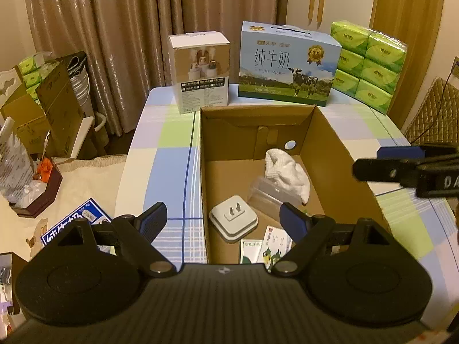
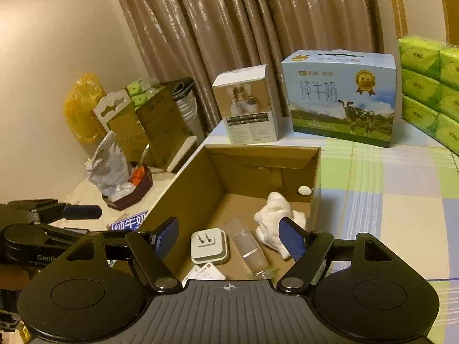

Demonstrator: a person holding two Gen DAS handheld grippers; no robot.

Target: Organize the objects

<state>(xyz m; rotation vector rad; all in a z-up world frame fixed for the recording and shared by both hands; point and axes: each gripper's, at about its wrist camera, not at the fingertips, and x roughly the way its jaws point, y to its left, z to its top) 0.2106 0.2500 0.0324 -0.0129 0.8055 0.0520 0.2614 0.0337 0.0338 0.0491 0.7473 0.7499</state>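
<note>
An open cardboard box [image 1: 338,143] [image 2: 183,183] sits on the checked table. Inside lie a white plug adapter [image 1: 233,223] [image 2: 208,246], a crumpled white cloth [image 1: 287,173] [image 2: 276,216], a clear plastic case [image 1: 265,193] [image 2: 248,248] and small printed packets [image 1: 269,248] [image 2: 205,272]. My left gripper [image 1: 222,219] hovers open over the box's near left wall, holding nothing. My right gripper [image 2: 229,235] hovers open above the box's near end, also holding nothing. Each gripper shows in the other's view: the right one [image 1: 407,166] beyond the box's right wall, the left one [image 2: 57,220] beyond its left wall.
At the table's [image 1: 160,166] far edge stand a white product box [image 1: 200,71] [image 2: 246,104], a blue milk carton [image 1: 288,64] [image 2: 341,97] and stacked green tissue packs [image 1: 370,63] [image 2: 430,86]. Left of the table are a bed with a tray of clutter [image 1: 34,189] [image 2: 126,183], cardboard boxes [image 1: 48,109] and curtains.
</note>
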